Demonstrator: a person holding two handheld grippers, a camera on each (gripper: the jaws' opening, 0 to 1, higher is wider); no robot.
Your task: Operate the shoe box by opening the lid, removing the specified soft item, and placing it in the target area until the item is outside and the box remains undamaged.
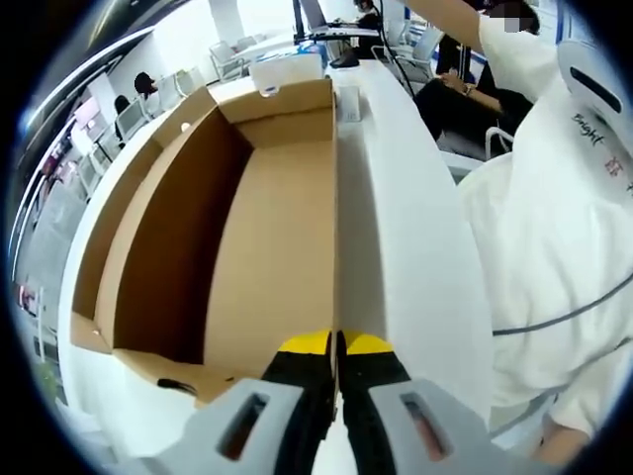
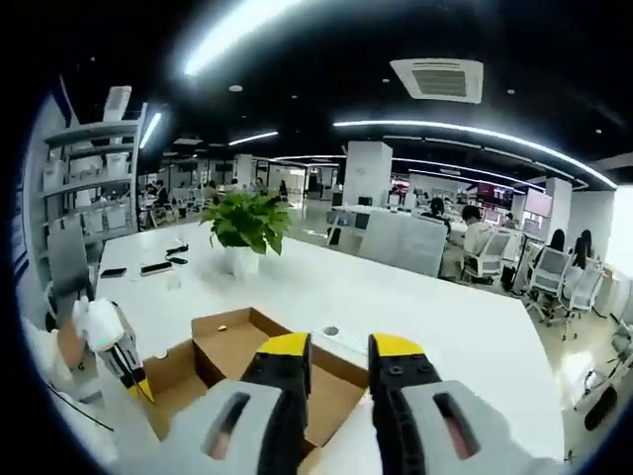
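On the white surface [image 1: 415, 247] in the left gripper view lies the shoe box [image 1: 267, 257], a long rectangular tray of plain brown corrugated cardboard, its matte inner walls standing upright and its smooth floor bare as far as can be seen. One long wall runs straight up the middle of the view, and the left gripper [image 1: 336, 343] meets its near end: the yellow-tipped black jaws are pressed together with the thin cardboard edge in the slit between them, so they look clamped on that wall. A small flap [image 1: 89, 334] folds outward at the near left corner. Beside the box a person in a white garment [image 1: 554, 257] stands close to the surface (a thin grey cable crosses the cloth).

From the right gripper view, the same box [image 2: 237, 346] sits low in the frame, open and brown, with short flaps turned out. The right gripper [image 2: 341, 358] hangs above it, its yellow-tipped jaws apart with a clear gap and nothing between them. At the lower left the left gripper [image 2: 124, 361] shows its yellow tip against the box's cardboard. Farther back on the glossy surface [image 2: 445, 327] stands a leafy green plant [image 2: 245, 220] in a white pot, with dark phones [image 2: 156, 267] lying flat to its left. The soft item cannot be made out.
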